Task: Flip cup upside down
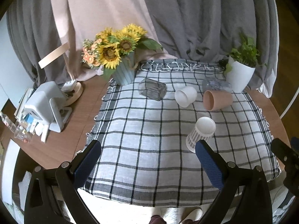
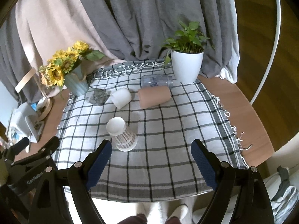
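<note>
The white paper cup with a brown-and-grey houndstooth band (image 1: 200,133) (image 2: 122,134) stands upside down on the black-and-white checked cloth (image 1: 149,149) (image 2: 158,140), wide rim on the fabric and plain white base up. In the left wrist view its lower edge is partly covered by the tip of one blue finger pad (image 1: 209,165); in the right wrist view the whole cup shows.

The left gripper (image 1: 147,158) hangs over the near part of the cloth with its jaws spread wide and nothing between them; the cup sits just beyond its right-hand pad, not inside the gap. The right gripper (image 2: 151,160) is likewise wide open and empty, with the cup just ahead of its left-hand pad (image 2: 100,165), apart from it.

Farther back four other cups lie on their sides in a row: a clear faceted glass tumbler (image 1: 152,89) (image 2: 97,95), hard to make out against the checks; a plain white cup (image 1: 186,96) (image 2: 121,98); a pinkish-beige cup (image 1: 217,100) (image 2: 154,96); and a clear plastic cup with faint print (image 1: 216,85) (image 2: 157,81), unreadable.

A blue ribbed pot of sunflowers (image 1: 123,74) (image 2: 76,85) and a white pot with a green plant (image 1: 240,76) (image 2: 186,66) stand at the far corners. The brown wooden table (image 1: 74,115) (image 2: 243,108) is cut off at the edges.
</note>
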